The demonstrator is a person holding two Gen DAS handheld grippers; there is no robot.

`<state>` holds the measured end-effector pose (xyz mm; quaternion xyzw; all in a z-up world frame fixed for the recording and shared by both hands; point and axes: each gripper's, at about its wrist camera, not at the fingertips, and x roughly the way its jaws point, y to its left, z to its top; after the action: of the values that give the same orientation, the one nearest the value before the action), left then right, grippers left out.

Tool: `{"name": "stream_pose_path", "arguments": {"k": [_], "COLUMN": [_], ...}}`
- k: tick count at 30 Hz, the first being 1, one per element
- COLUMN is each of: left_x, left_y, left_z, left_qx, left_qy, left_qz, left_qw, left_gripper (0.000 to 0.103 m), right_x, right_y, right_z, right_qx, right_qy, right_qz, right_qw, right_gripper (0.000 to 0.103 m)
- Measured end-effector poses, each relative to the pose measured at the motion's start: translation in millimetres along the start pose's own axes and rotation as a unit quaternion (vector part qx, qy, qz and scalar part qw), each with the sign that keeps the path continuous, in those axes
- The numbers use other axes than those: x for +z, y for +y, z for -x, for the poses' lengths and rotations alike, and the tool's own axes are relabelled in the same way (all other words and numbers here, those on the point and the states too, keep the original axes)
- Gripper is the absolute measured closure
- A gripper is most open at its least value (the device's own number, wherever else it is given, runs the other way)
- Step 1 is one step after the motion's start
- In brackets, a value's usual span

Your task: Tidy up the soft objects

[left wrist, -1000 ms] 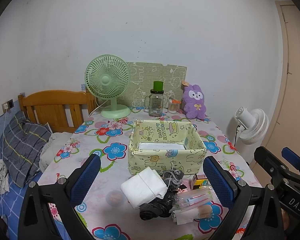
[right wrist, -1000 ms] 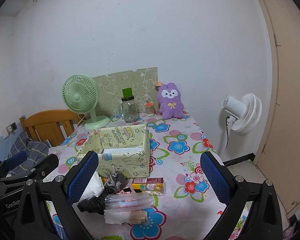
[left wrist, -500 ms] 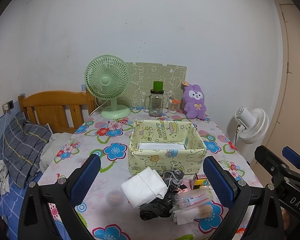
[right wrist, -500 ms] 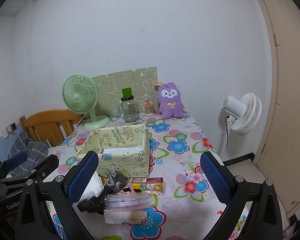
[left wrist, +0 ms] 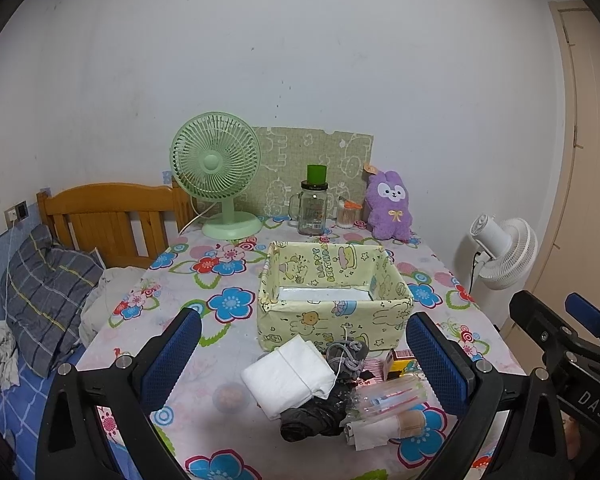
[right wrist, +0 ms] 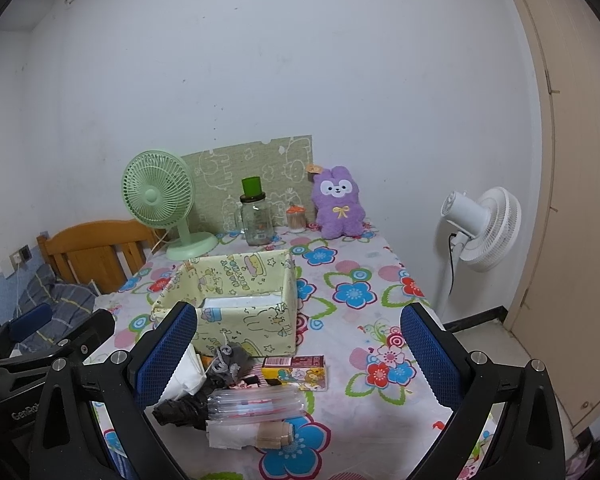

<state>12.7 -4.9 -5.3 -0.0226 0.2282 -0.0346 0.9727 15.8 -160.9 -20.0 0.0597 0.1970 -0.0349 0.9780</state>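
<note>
Both grippers, left gripper [left wrist: 300,364] and right gripper [right wrist: 298,354], have jaws wide open, empty; yellow fabric box [left wrist: 332,300] at 12 o'clock behind the pile: white folded cloth [left wrist: 288,376], grey sock [left wrist: 350,354]; green fan [left wrist: 216,168] at 11 o'clock.

The right gripper [right wrist: 298,354] hangs above the near edge of the table with a flowered cloth [right wrist: 356,292], its blue pads [right wrist: 430,360] wide apart and holding nothing. Between them lies a small heap: a grey sock [right wrist: 230,362], a black bag [right wrist: 182,410], a clear plastic pouch [right wrist: 256,402] and a colourful carton [right wrist: 294,372]. Behind the heap stands a yellow fabric box [right wrist: 240,304]. A purple plush rabbit [right wrist: 338,208] sits by the wall. The left gripper [right wrist: 40,332] shows at the left edge.
</note>
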Motion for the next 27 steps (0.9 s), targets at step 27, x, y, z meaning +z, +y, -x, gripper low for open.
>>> {"name": "stream_pose_path", "arguments": {"k": [27], "left_x": [-12.9], "left_y": [-1.4], "left_z": [-37.6], "left_qx": [-0.004], "left_qy": [0.036], "left_qz": [-0.006], "left_qw": [0.9993], "left_gripper": [0.009], "right_x": [-8.1], "right_y": [3.6], "right_z": [-36.0], "right_qx": [0.001], "right_qy": [0.029], "right_qz": [-0.005], "right_qw": [1.0], "right_gripper": [0.006]}}
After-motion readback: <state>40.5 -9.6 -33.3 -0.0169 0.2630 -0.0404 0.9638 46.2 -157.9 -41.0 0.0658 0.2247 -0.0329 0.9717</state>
